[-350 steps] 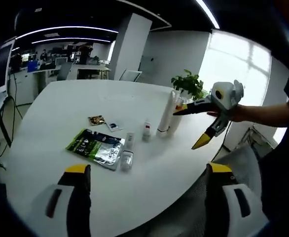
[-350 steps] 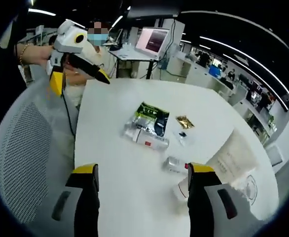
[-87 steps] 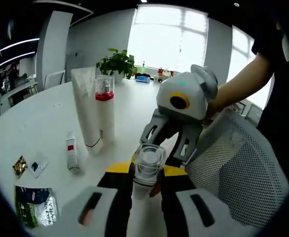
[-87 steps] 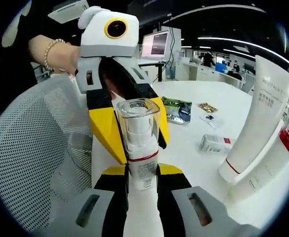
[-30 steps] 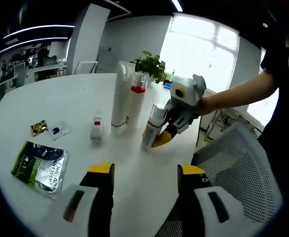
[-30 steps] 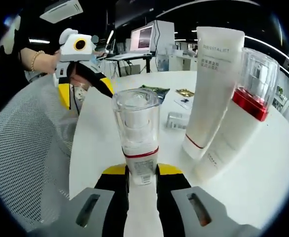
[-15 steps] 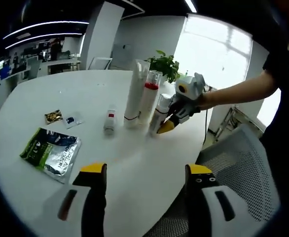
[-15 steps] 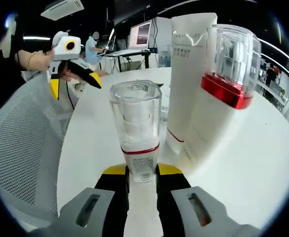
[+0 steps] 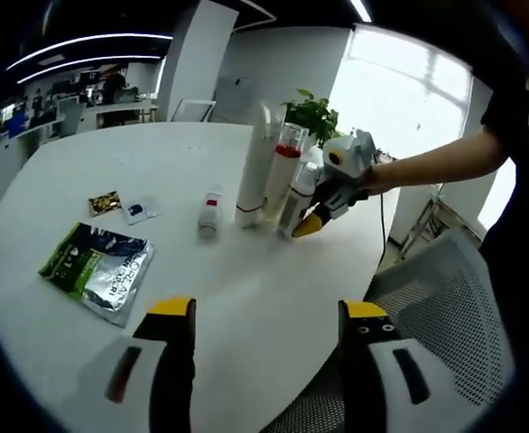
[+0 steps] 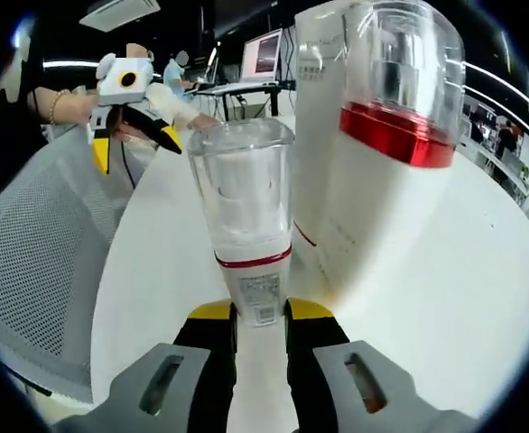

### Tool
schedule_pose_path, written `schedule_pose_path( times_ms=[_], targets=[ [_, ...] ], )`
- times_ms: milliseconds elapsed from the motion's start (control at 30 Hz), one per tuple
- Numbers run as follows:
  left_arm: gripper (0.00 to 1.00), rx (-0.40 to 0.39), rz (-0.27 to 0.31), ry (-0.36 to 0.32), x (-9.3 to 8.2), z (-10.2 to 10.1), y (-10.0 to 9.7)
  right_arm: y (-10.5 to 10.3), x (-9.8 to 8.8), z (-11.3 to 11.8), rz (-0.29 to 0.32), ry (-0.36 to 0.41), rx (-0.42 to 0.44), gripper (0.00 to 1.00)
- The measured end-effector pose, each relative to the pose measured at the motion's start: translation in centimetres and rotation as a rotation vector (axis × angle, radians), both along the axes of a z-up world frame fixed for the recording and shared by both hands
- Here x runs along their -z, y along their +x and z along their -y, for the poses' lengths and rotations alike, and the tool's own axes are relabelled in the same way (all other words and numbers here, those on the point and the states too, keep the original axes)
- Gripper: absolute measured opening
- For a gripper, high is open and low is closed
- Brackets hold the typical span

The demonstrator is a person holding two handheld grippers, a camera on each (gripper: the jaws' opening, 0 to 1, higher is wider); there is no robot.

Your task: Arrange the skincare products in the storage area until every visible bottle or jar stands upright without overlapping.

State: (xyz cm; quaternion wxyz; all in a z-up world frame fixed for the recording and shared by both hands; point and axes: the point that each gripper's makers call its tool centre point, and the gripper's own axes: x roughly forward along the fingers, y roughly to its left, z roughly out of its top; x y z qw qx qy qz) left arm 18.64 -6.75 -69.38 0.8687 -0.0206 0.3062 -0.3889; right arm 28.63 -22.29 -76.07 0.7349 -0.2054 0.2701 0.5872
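Bottle (image 10: 246, 216) now closer beside red-banded bottle (image 10: 386, 162)

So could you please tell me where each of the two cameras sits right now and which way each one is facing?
Left gripper view: rides the open left gripper, held back over the round white table, facing the window; it sees the green sachet, the standing bottles, and the person's arm with the right gripper.
Right gripper view: rides the right gripper, low and close, jaws shut on the clear-capped bottle beside the red-banded bottle; the left gripper shows far off.
Shared: the table, both bottles, each other's gripper.
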Motion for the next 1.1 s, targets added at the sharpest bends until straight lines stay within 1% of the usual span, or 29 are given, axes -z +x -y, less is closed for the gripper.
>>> schedule_pose_path(
  times_ms=[233,367,500,600,867,967,1100],
  targets=[
    [0.56,-0.004,-0.004,0.000,0.2,0.0,0.2,0.3,0.2,-0.1,-0.001,-0.001,-0.007,0.20],
    [0.56,-0.005,-0.004,0.000,0.2,0.0,0.5,0.1,0.2,-0.2,-0.008,-0.004,-0.007,0.20],
    [0.56,0.000,-0.002,0.002,0.3,-0.2,0.7,-0.2,0.5,0.0,-0.021,-0.025,0.000,0.20],
    [0.56,0.003,0.000,0.001,0.2,-0.3,0.8,-0.3,0.4,0.1,-0.026,-0.022,0.009,0.21],
    [0.57,0.013,0.003,-0.002,0.1,-0.6,0.5,-0.4,-0.1,0.9,-0.029,-0.031,0.053,0.25],
    [0.57,0.016,0.005,-0.004,0.0,-0.9,0.3,-0.9,-0.5,1.0,-0.029,-0.037,0.074,0.28],
    [0.58,0.015,-0.003,-0.004,-0.2,-1.5,-0.1,-1.7,-1.0,1.0,-0.047,-0.023,0.116,0.33]
  ],
)
